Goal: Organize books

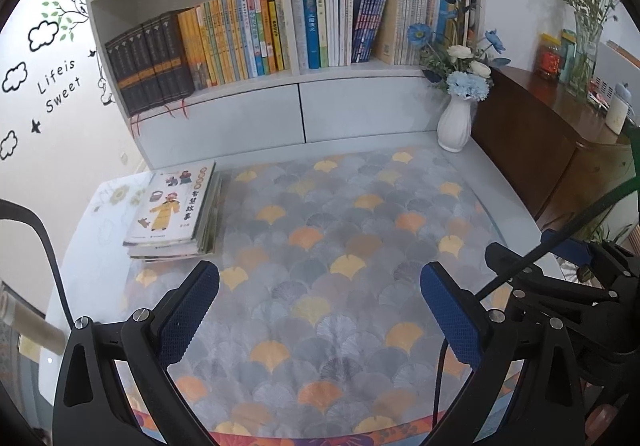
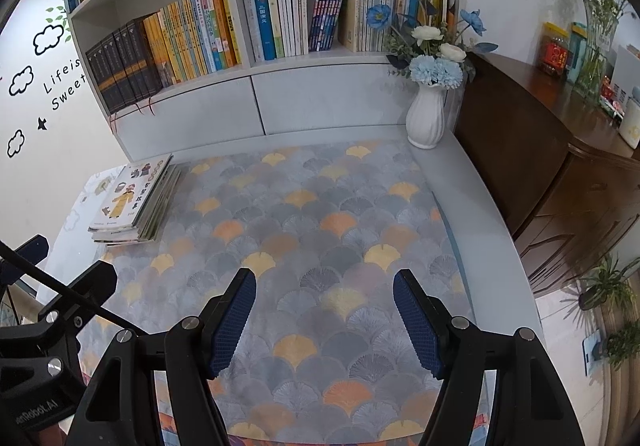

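nearest the lens in the left wrist view: the left gripper (image 1: 320,310), jaws standing wide apart with nothing between the blue pads, only the patterned table mat (image 1: 340,246) showing through the gap. it hangs above the near edge of the mat and touches nothing.

in the right wrist view the right gripper (image 2: 324,314) stands likewise parted, somewhat narrower, and empty, poised over the same mat.

task item: the stack of picture books (image 1: 176,209), lying flat on the table at the mat's left border, just before the white bookshelf (image 1: 280,85). from the left gripper it lies at about ten o'clock, near. from the right gripper the same stack (image 2: 132,201) lies at about ten o'clock too, but well apart across the mat. judgement: the left hand is the nearer and better placed.

long axis of the stack runs from the near edge toward the shelf, roughly twelve to six with a slight lean to one o'clock. the spines face right, toward the open mat; a grip across the short side from the near end looks workable.

shelf rows behind are largely filled with upright books; a blue group (image 1: 368,25) leans, with a narrow gap to its left. white vase (image 1: 454,125) stands at two o'clock, clear of the likely path.
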Action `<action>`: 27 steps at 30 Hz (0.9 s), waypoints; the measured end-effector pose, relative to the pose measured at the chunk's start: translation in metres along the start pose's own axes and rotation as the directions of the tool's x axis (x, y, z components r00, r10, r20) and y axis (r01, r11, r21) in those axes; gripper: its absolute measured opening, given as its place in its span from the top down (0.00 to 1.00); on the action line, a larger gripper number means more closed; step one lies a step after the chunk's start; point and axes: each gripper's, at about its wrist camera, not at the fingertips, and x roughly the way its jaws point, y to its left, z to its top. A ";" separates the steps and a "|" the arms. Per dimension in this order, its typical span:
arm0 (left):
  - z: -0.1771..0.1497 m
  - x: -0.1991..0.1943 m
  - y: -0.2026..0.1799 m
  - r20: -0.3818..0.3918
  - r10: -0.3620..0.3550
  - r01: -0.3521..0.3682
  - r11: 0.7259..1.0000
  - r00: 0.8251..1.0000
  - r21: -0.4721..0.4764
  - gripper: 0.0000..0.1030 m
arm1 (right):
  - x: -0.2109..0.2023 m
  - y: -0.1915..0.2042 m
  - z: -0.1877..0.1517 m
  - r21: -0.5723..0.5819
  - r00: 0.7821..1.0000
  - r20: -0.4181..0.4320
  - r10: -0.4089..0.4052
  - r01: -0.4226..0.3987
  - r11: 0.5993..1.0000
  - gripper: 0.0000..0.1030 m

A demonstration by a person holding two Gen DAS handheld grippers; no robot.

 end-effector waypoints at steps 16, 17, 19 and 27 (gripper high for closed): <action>0.002 -0.001 -0.006 0.001 0.038 -0.038 0.999 0.999 0.027 0.02 | 0.001 0.000 -0.001 -0.022 1.000 -0.002 0.012 -0.013 1.000 0.33; 0.002 -0.001 -0.006 -0.006 0.037 -0.037 0.999 0.999 0.026 0.02 | 0.001 0.000 -0.001 -0.023 1.000 -0.002 0.013 -0.013 1.000 0.33; 0.001 -0.001 -0.007 -0.010 0.041 -0.041 0.999 0.999 0.022 0.02 | 0.003 0.001 -0.001 -0.031 1.000 -0.005 0.006 -0.006 0.999 0.33; 0.001 0.000 -0.009 -0.019 0.051 -0.051 0.999 0.999 0.019 0.02 | 0.005 0.001 -0.002 -0.039 1.000 -0.016 0.012 -0.013 0.999 0.33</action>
